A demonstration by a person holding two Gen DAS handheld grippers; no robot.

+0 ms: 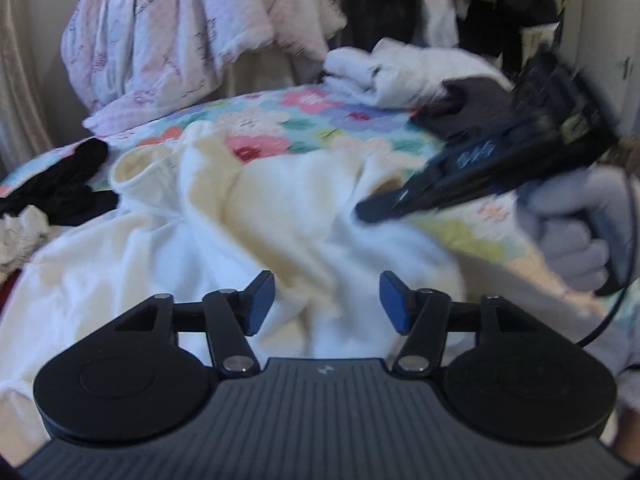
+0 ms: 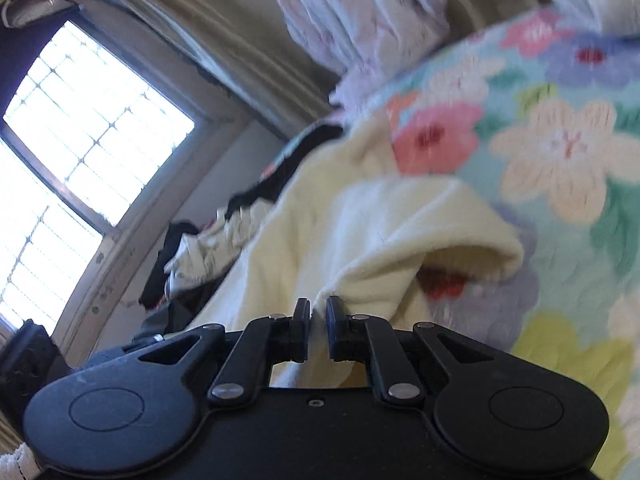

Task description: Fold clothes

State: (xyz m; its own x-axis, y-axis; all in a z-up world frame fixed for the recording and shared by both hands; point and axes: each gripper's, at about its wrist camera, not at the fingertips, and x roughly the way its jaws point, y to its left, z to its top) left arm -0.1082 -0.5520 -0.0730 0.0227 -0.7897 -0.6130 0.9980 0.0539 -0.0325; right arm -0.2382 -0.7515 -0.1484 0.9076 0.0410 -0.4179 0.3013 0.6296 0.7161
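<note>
Two tongs work over a bed covered by a floral quilt point(image 1: 308, 120). At the far left edge of the left wrist view a black garment point(image 1: 60, 184) lies crumpled on the quilt, with a pale, ruffled piece of cloth point(image 1: 22, 232) just below it. Behind these, a pink printed blanket point(image 1: 168, 32) hangs in a heap against the wall.

Across the middle spreads the cream garment point(image 1: 248, 216), rumpled and unfolded, its cuffed opening point(image 1: 136, 172) turned up toward the left. The left tongs point(image 1: 327, 302) hover just above this fabric with the blue pads point(image 1: 262, 300) set wide apart and nothing between them.

Further right, the right tongs point(image 1: 370, 212) come in at a slant, held by a hand in a light glove point(image 1: 568, 232); the tips meet the garment's right edge. From the right wrist view, the right tongs point(image 2: 318, 330) are nearly closed, pinching a fold of the cream garment point(image 2: 360, 240) between the fingers point(image 2: 301, 328).

Behind them, at the far right of the bed, sit a white pile of clothes point(image 1: 400, 68) and a dark folded piece point(image 1: 468, 104).
</note>
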